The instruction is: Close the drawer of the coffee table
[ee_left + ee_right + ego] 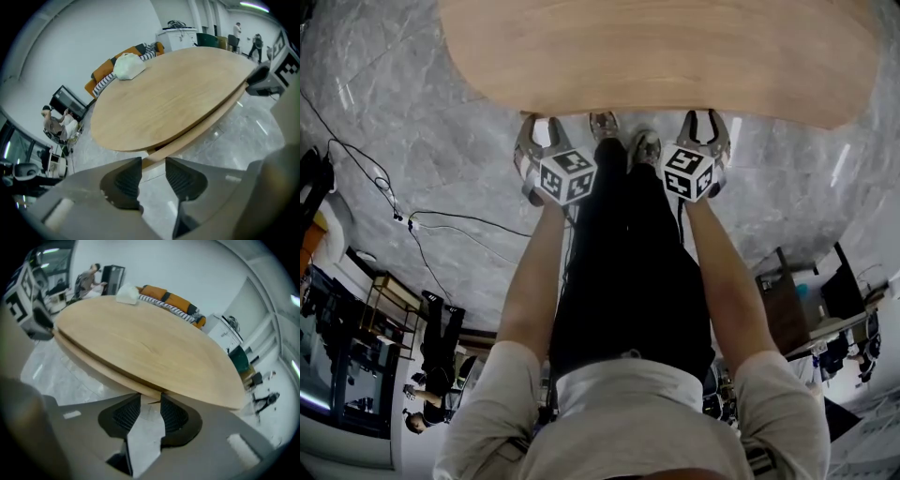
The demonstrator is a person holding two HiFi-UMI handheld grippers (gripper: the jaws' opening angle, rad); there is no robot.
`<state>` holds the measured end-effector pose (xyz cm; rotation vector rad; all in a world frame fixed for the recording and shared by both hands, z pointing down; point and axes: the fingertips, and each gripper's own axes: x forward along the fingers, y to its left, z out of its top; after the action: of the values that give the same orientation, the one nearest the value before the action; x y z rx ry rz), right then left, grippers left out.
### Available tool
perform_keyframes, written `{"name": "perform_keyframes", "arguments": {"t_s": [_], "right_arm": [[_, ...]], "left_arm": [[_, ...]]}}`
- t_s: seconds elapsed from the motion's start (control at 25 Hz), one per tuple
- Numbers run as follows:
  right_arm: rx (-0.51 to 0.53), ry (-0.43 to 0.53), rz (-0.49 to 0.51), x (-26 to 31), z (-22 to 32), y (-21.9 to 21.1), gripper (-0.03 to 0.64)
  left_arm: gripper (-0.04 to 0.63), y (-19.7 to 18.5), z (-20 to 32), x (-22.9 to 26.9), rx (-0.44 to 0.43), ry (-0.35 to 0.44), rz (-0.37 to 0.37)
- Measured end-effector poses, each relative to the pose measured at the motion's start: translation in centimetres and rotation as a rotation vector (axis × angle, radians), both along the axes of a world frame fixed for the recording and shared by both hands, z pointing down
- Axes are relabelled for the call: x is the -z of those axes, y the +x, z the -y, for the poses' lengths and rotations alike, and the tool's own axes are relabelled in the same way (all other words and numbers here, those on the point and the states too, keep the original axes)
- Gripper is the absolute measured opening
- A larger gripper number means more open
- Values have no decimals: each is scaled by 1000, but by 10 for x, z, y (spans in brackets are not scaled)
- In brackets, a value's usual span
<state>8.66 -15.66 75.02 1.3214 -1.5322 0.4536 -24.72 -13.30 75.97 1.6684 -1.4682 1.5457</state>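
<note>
The oval wooden coffee table (656, 56) fills the top of the head view. Under its top runs a thinner wooden layer, the drawer's edge (206, 123) (91, 357), which stands out only slightly past the rim. My left gripper (536, 133) and right gripper (705, 127) hang side by side just short of the table's near edge, pointing down at it. The left gripper (153, 176) is open, with only floor and the wooden edge beyond its tips. The right gripper (150, 411) is open too and holds nothing.
A white bundle (129, 65) lies on the far end of the table top, with an orange sofa (173, 301) behind it. The person's shoes (623, 141) stand between the grippers on grey marble floor. Cables (422, 225) trail at the left. People stand far off.
</note>
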Motion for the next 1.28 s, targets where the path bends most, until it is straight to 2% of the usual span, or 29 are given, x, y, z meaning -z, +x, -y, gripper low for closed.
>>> {"name": "perform_keyframes", "arguments": {"t_s": [0.08, 0.16, 0.24, 0.4, 0.52, 0.56, 0.6, 0.68, 0.8, 0.92, 1.04, 1.16, 1.28], "right_arm": [[-127, 29, 108, 0, 3, 3, 140], [-199, 48, 160, 2, 5, 4, 140], [-224, 53, 171, 3, 7, 3, 138], [-247, 48, 181, 2, 7, 5, 140], [-249, 46, 201, 3, 4, 7, 135], [-245, 47, 219, 4, 2, 6, 119], [-228, 49, 245, 8, 1, 2, 10], [-150, 57, 298, 22, 0, -16, 8], [-29, 83, 365, 54, 5, -47, 8], [69, 159, 433, 103, 18, -70, 6], [189, 258, 436, 164, 25, -79, 6], [257, 364, 433, 229, 39, -77, 6], [312, 470, 414, 294, 43, -69, 6]], "left_arm": [[178, 0, 1, 0, 98, -5, -39], [181, 0, 3, 0, 178, -8, -63], [181, -1, 5, 1, 217, -5, -70], [183, 0, 6, 1, 235, -8, -76], [174, -5, 0, 6, 344, 25, -98], [131, -7, -3, 11, 383, 45, -104], [96, -6, -5, 16, 404, 63, -113], [21, 4, -10, 31, 401, 85, -156], [21, 26, -11, 59, 367, 126, -253], [21, 48, 2, 111, 310, 222, -346], [21, 66, 8, 168, 292, 321, -413], [21, 82, 15, 220, 298, 404, -466], [21, 106, 21, 270, 207, 455, -470]]}}
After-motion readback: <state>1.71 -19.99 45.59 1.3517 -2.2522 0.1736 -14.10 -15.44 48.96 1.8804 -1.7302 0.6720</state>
